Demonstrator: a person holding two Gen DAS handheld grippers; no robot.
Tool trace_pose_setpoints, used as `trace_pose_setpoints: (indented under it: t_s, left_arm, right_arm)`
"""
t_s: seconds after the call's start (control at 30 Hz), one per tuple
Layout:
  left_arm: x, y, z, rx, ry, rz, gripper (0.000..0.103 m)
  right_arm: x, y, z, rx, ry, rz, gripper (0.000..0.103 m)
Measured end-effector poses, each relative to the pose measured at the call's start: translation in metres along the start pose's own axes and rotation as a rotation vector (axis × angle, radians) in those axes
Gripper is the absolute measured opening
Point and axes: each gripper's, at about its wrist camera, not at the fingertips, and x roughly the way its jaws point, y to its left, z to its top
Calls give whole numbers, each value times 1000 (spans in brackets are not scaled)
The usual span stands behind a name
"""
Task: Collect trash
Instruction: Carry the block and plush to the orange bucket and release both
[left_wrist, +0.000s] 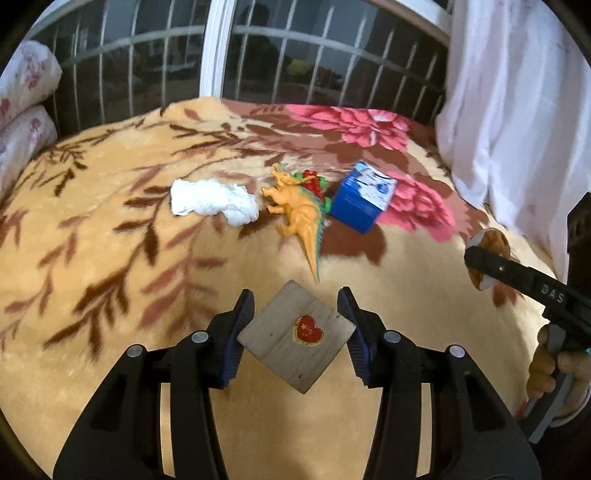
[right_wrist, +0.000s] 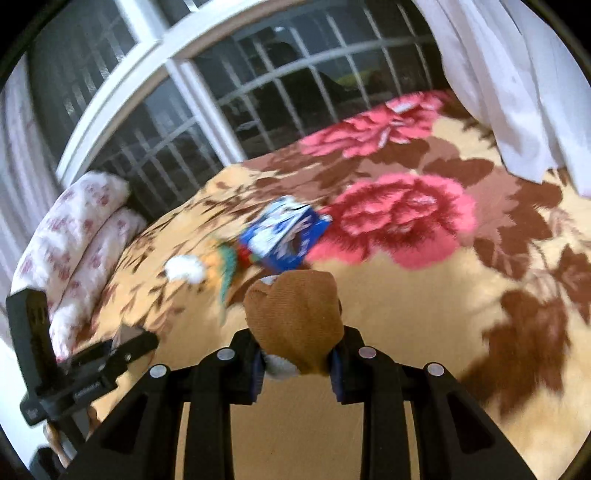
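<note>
On the flowered blanket (left_wrist: 110, 229) lie a crumpled white tissue (left_wrist: 212, 201), an orange toy dinosaur (left_wrist: 299, 210) and a blue and white carton (left_wrist: 364, 197). My left gripper (left_wrist: 297, 328) is open, its jaws on either side of a grey wooden square with a red heart sticker (left_wrist: 295, 338), not clamped on it. My right gripper (right_wrist: 297, 360) is shut on a brown and white sock (right_wrist: 299, 321) and holds it above the blanket; it shows at the right of the left wrist view (left_wrist: 487, 264). The tissue (right_wrist: 184, 269), dinosaur (right_wrist: 225, 269) and carton (right_wrist: 282, 236) appear blurred in the right wrist view.
A small red and green toy (left_wrist: 314, 182) lies behind the dinosaur. Two flowered pillows (left_wrist: 22, 110) are stacked at the left by the barred window (left_wrist: 295, 55). A white curtain (left_wrist: 517, 110) hangs at the right. The left gripper's body (right_wrist: 74, 376) shows at the left.
</note>
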Motion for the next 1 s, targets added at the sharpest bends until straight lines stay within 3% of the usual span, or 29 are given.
trace_pose_setpoints:
  t_s: [0.23, 0.43, 0.7, 1.0]
  left_arm:
    - [-57, -16, -45, 94, -60, -14, 46]
    - [-101, -24, -89, 132, -70, -73, 46]
    - [-126, -21, -157, 144, 27, -95, 46]
    - [-107, -18, -222, 193, 178, -93, 46]
  right_arm:
    - [-64, 40, -67, -132, -14, 26, 27]
    - [-104, 66, -120, -223, -13, 54, 27]
    - [-122, 85, -189, -352, 81, 39, 27]
    - [-83, 94, -248, -420, 293, 48, 28]
